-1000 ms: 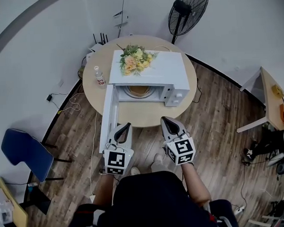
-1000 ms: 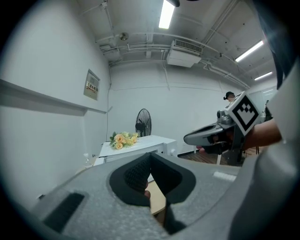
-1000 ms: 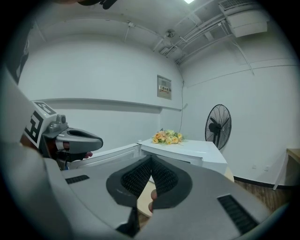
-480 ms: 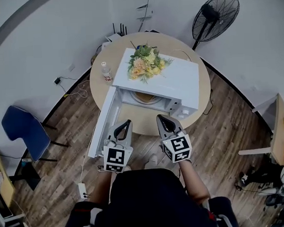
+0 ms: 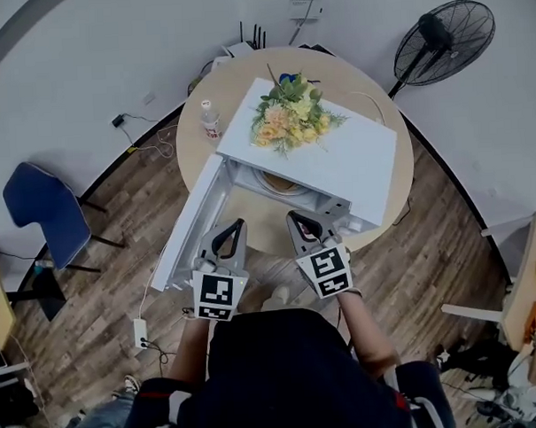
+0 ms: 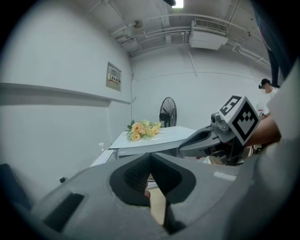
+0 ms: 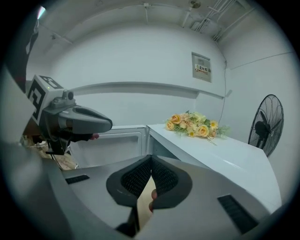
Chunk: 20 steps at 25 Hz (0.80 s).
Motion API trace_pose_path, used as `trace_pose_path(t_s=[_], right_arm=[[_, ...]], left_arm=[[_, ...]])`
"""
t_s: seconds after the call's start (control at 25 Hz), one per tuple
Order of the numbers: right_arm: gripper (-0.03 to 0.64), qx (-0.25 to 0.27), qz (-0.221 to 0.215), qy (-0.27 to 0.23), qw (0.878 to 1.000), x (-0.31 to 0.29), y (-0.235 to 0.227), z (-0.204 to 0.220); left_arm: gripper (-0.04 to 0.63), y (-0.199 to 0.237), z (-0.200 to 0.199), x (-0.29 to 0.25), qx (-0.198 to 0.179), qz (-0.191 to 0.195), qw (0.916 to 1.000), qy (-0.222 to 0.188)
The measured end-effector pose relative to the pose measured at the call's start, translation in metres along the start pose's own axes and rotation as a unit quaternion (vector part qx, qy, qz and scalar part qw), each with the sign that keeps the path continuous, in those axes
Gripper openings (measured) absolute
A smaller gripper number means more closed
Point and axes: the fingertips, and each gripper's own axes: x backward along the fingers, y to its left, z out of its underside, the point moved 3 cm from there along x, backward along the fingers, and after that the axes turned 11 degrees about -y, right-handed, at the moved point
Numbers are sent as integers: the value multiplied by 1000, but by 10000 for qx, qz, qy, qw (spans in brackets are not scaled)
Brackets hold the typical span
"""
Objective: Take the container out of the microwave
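A white microwave (image 5: 341,165) stands on a round table (image 5: 236,86) with its door (image 5: 189,225) swung open to the left. Inside its cavity a tan round container (image 5: 280,182) shows only in part under the top panel. My left gripper (image 5: 236,226) hovers shut and empty just in front of the open door's inner side. My right gripper (image 5: 295,218) is shut and empty in front of the cavity's mouth. Each gripper view shows its own jaws closed, the left gripper (image 6: 150,154) and the right gripper (image 7: 151,158), with the microwave (image 6: 154,138) ahead.
A bunch of yellow flowers (image 5: 292,119) lies on the microwave's top. A small bottle (image 5: 211,121) stands on the table to its left. A floor fan (image 5: 447,41) is at the back right, a blue chair (image 5: 42,214) at the left, a power strip (image 5: 137,332) on the floor.
Both grippers have moved forward and closer to the microwave's open front, staying shut. The head view has shifted, so the table and microwave sit more to the right and nearer.
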Motion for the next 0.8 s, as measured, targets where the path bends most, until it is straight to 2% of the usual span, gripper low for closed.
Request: trace_pose_path(t_s=[0.2, 0.52, 0.6, 0.8], right_arm=[[8, 698, -523, 466, 9951, -24, 4, 17], [8, 1662, -1367, 1513, 9648, -56, 14, 63], [8, 1794, -1415, 1744, 9578, -63, 11, 75], [8, 2087, -1227, 2272, 9433, -84, -6, 101]], left_arm=[[12, 9, 7, -1, 250, -139, 9996, 62], [12, 15, 17, 4, 243, -213, 9993, 178], [12, 15, 21, 6, 254, -210, 9992, 223], [12, 17, 28, 9, 288, -210, 9990, 280]])
